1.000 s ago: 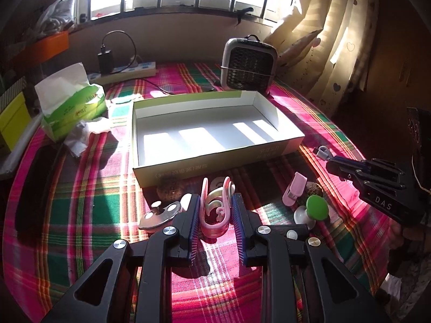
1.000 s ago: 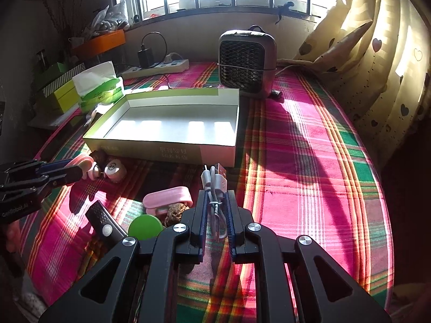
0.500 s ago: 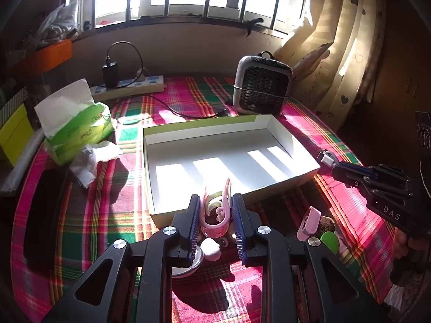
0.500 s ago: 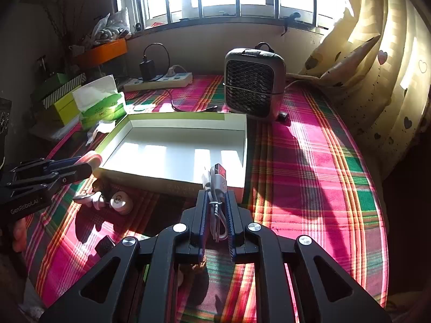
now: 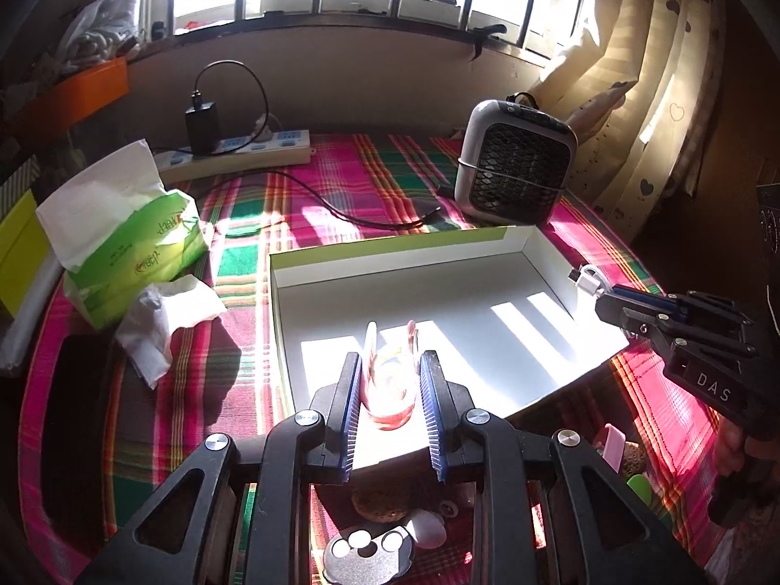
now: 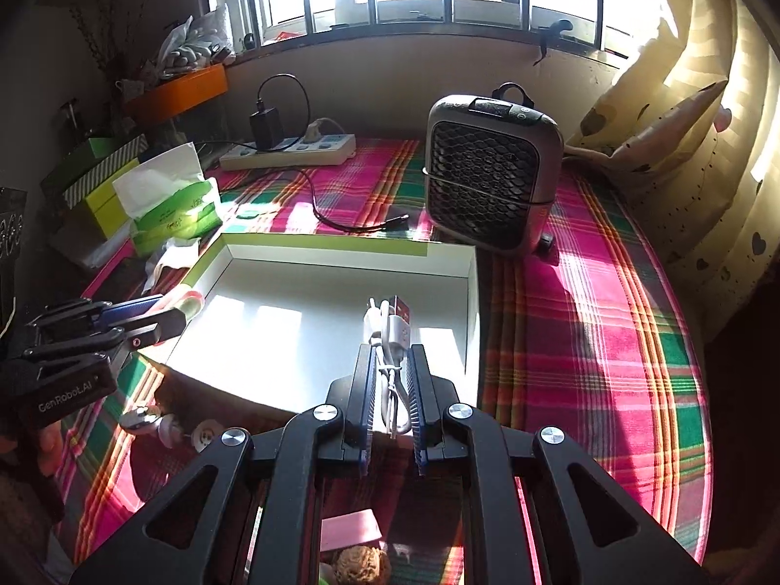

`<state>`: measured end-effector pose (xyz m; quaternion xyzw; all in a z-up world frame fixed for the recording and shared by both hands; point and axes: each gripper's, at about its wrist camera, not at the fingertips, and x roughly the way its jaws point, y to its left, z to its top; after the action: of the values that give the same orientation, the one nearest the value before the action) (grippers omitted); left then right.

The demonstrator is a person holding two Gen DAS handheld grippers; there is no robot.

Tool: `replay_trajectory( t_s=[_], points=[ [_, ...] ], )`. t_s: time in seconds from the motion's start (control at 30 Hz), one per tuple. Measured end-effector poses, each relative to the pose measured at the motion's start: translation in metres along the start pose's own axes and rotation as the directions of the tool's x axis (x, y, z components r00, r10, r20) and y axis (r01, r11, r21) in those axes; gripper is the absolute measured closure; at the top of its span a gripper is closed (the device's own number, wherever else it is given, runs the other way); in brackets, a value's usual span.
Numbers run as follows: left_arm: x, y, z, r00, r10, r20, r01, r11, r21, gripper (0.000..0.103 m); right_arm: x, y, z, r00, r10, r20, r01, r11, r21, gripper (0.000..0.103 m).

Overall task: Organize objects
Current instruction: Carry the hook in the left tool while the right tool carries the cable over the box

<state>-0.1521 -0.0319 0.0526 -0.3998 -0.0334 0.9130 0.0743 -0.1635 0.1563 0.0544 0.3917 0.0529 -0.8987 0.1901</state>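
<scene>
Left gripper (image 5: 390, 380): clenched on pink clip (image 5: 390, 390), lower centre. Right gripper (image 6: 391, 380): clenched on white cable (image 6: 392, 341), over white tray (image 6: 292, 268).

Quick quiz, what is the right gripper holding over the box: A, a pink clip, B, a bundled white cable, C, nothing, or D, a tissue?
B: the right gripper is shut on a bundled white cable, poised over the open white box.

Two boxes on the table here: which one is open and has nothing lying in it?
The wide white tray box with the green rim, in front of the heater. The green tissue box at its left is stuffed with tissues.
</scene>
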Motion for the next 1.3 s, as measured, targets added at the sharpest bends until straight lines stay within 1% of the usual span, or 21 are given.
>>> replay_trajectory(
  t_s=[0.23,0.43,0.7,1.03,1.3],
  points=[
    [0.022,0.008,0.012,0.999,0.011,-0.031,-0.012,1.0,-0.015,0.082,0.027,-0.005,0.016,0.999,-0.012,-0.041,0.012,1.0,0.006,0.09],
    [0.04,0.012,0.022,0.998,0.031,-0.052,-0.031,1.0,0.002,0.082,0.051,-0.008,0.029,0.997,-0.026,-0.076,0.026,1.0,0.0,0.09],
    [0.06,0.017,0.027,0.996,0.036,-0.087,-0.036,0.999,0.004,0.082,0.078,-0.011,0.034,0.992,-0.031,-0.126,0.032,0.999,0.007,0.09],
    [0.073,0.02,0.028,0.992,0.034,-0.122,-0.035,0.999,-0.007,0.082,0.089,-0.013,0.034,0.987,-0.036,-0.155,0.038,0.999,0.013,0.09],
    [0.074,0.02,0.028,0.992,0.042,-0.12,-0.042,0.999,-0.002,0.082,0.091,-0.015,0.034,0.986,-0.04,-0.161,0.045,0.999,0.025,0.09]
  ],
)
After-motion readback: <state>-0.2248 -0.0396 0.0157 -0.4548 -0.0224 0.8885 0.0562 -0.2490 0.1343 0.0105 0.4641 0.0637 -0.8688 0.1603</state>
